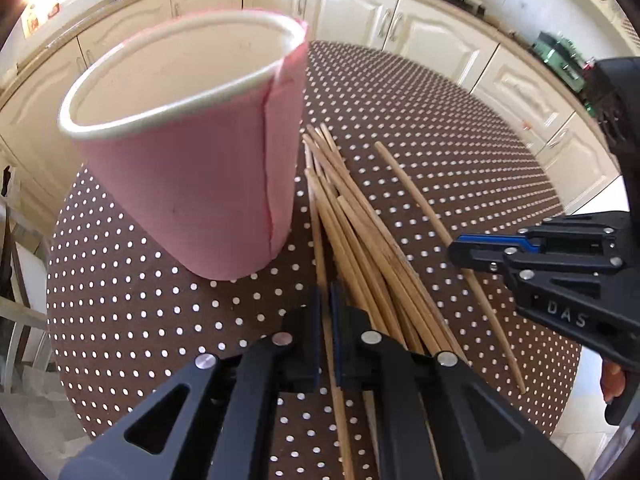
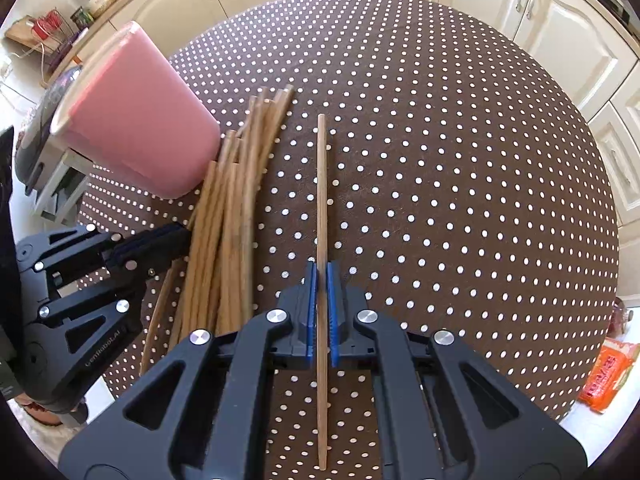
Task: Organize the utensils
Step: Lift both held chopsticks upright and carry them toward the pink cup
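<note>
A round desk (image 2: 440, 120) covered in a brown cloth with white dots carries a pink cup (image 1: 192, 152) with a white rim, standing upright and empty as far as its inside shows. Just beside the cup, to its right in the left wrist view, lies a loose bundle of wooden sticks (image 1: 360, 240), roughly parallel and overlapping one another, their far ends near the cup's base. The left gripper (image 1: 326, 312) reaches down at the near end of this bundle with its jaws closed tight on one stick of the bundle (image 1: 320, 248), which runs out between the pads along the left edge of the pile. A single stick (image 2: 322, 184) lies apart from the bundle, on the side away from the cup, with bare cloth between them. The right gripper (image 2: 321, 292) has its jaws closed narrow on this single stick, the blue pads (image 2: 310, 300) pressing it from both sides partway along its length, so that the stick extends well ahead of the pads and also back under the gripper body. Cream kitchen cabinets (image 1: 352, 12) curve around behind the desk.
</note>
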Demonstrator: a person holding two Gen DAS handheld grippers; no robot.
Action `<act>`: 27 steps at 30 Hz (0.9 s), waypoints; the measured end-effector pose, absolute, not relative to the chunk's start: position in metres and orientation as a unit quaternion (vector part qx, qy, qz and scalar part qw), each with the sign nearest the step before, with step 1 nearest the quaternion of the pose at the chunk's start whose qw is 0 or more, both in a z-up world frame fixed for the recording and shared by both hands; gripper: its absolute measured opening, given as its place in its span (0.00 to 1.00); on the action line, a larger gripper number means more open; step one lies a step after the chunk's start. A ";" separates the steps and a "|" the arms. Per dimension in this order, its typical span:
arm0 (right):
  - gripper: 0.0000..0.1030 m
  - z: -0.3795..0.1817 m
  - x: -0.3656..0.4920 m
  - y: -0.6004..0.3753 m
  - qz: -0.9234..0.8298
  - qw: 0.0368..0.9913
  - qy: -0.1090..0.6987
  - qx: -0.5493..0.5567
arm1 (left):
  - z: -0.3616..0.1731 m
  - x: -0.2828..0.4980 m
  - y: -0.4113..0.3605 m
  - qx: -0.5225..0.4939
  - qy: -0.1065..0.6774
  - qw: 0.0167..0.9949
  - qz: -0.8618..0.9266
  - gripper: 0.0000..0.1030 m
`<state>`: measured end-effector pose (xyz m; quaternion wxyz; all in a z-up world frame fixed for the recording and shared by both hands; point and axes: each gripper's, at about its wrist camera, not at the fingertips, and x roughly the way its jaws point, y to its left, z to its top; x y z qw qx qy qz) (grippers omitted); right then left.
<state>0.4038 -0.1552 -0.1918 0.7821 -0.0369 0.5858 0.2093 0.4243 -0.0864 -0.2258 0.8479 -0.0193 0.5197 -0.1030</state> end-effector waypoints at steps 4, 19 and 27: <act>0.05 -0.178 0.381 -0.177 0.218 0.799 0.560 -0.019 | -0.211 0.409 -0.089 -0.027 0.478 0.869 -0.123 0.05; 0.06 -0.131 0.345 -0.199 0.220 0.826 0.519 0.004 | -0.161 0.344 -0.066 -0.046 0.319 0.929 -0.185 0.05; 0.06 -0.144 0.359 -0.170 0.221 0.817 0.533 0.000 | -0.154 0.321 -0.047 -0.065 0.283 0.932 -0.216 0.05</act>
